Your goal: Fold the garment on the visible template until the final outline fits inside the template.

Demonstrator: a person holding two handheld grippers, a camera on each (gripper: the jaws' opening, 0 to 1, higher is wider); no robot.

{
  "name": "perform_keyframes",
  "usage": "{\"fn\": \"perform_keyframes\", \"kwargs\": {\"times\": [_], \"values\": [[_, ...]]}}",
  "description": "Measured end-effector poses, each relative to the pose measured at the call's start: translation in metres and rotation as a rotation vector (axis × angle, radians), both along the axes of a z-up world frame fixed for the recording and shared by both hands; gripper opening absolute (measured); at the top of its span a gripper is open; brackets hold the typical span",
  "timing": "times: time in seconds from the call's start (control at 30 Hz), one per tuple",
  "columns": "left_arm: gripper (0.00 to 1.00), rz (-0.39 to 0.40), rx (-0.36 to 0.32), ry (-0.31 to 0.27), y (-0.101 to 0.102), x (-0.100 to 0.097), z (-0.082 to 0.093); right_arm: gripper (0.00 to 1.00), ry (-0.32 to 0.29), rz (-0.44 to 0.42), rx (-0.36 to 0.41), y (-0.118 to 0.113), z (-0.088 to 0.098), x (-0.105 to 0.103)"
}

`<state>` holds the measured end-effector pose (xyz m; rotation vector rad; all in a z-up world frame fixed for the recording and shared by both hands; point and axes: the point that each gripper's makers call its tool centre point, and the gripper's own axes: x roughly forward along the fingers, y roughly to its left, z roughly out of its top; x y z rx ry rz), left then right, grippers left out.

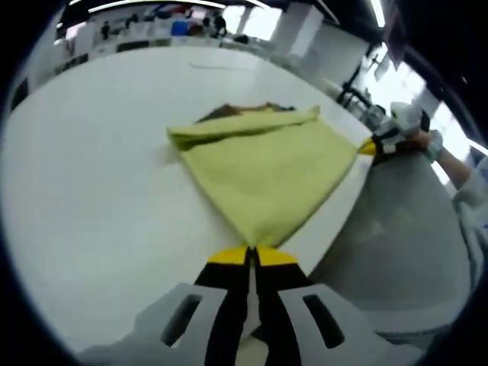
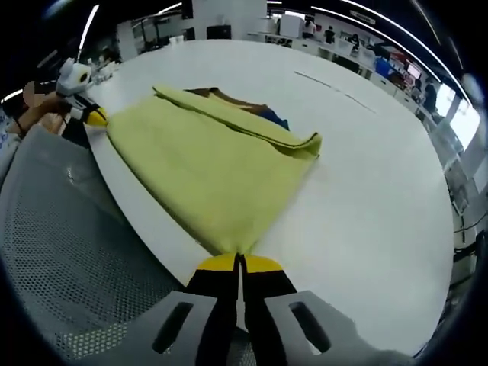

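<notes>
A yellow-green garment lies folded on the white table, stretched taut along the near edge. My left gripper is shut on one near corner of it. My right gripper is shut on the other near corner of the garment. Each gripper shows in the other's view: the right gripper at the cloth's far corner, the left gripper likewise. A dark brown template peeks out from under the garment's far side, also seen as the template with a blue patch beside it.
The table edge runs just under the stretched cloth, with grey mesh-like material below it. A person's hand holds the left gripper. Shelves and clutter stand beyond the far side of the table.
</notes>
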<state>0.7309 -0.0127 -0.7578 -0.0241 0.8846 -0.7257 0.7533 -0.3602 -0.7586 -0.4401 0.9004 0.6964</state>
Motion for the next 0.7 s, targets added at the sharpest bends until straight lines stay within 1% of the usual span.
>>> {"fn": "perform_keyframes", "kwargs": {"times": [0.07,0.17,0.23,0.33,0.47,0.6,0.7], "values": [[0.00,-0.020,0.013,-0.015,-0.001,0.002,0.005,0.01,-0.014,-0.003,0.003,-0.001,0.007,0.004],[0.00,-0.048,0.027,-0.023,-0.001,0.004,0.010,0.01,-0.026,-0.002,0.008,0.000,0.014,0.006],[0.00,-0.090,0.041,-0.015,-0.003,0.000,0.014,0.01,-0.037,0.006,0.010,0.000,0.019,0.007],[0.00,-0.122,0.054,-0.013,-0.003,-0.004,0.017,0.01,-0.040,0.011,0.007,-0.001,0.020,0.006],[0.00,-0.142,0.060,-0.012,-0.002,-0.009,0.019,0.01,-0.024,0.013,0.007,-0.003,0.018,-0.001],[0.00,-0.170,0.069,0.023,-0.004,-0.021,0.013,0.01,0.008,0.027,-0.017,-0.006,0.010,-0.012],[0.00,-0.175,0.080,0.052,-0.003,-0.028,0.008,0.01,0.040,0.035,-0.023,-0.004,0.005,-0.020]]}}
